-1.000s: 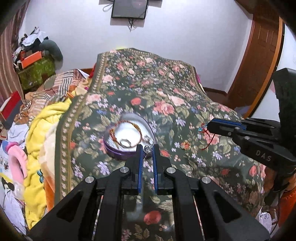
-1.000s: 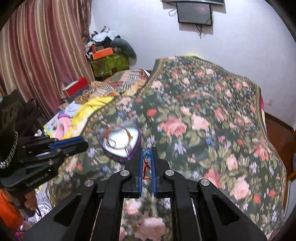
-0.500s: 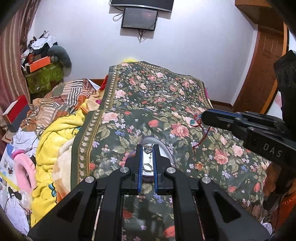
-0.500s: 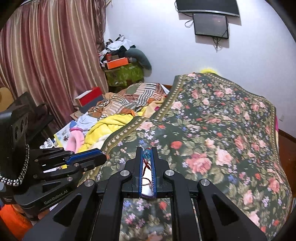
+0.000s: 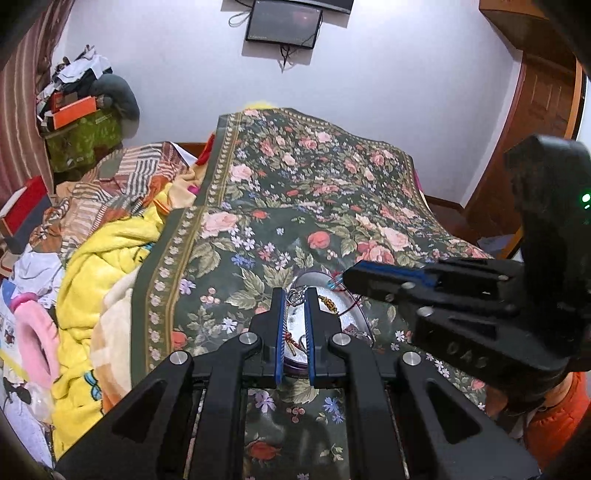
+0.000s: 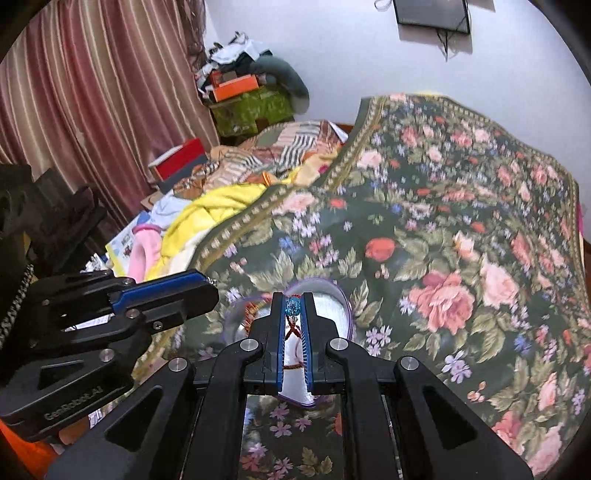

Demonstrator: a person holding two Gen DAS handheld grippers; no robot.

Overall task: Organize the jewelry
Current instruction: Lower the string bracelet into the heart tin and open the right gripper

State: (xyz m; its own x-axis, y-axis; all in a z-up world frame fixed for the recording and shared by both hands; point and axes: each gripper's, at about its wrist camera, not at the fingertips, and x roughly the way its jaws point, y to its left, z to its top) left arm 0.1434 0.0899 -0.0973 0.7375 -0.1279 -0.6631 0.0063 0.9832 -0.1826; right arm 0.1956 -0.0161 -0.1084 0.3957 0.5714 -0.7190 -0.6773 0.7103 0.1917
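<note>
Holding over dish (image 6: 334,301), centre frame, on bed (image 6: 461,221): left gripper (image 5: 295,297) fingers pinching silver ring (image 5: 294,295); right gripper (image 6: 294,306) fingers pinching blue-beaded red cord (image 6: 293,305). One cord already inside; both pieces remain undelivered.

The left wrist camera sat just behind the left gripper (image 5: 295,297) and looked forward and down along its fingers over the floral bedspread (image 5: 295,192) toward the white wall with the wall-mounted screen (image 5: 283,23), with the right gripper (image 5: 345,278) close in at its right side. The right wrist camera sat likewise behind the right gripper (image 6: 294,302), faced the same bed from further right and turned more toward the striped curtain (image 6: 92,92), with the left gripper (image 6: 210,282) near at its left. Both views shared the purple-rimmed tray (image 5: 352,325) (image 6: 332,295) close below the fingertips, the bedspread, the yellow blanket (image 5: 96,266) and the screen
</note>
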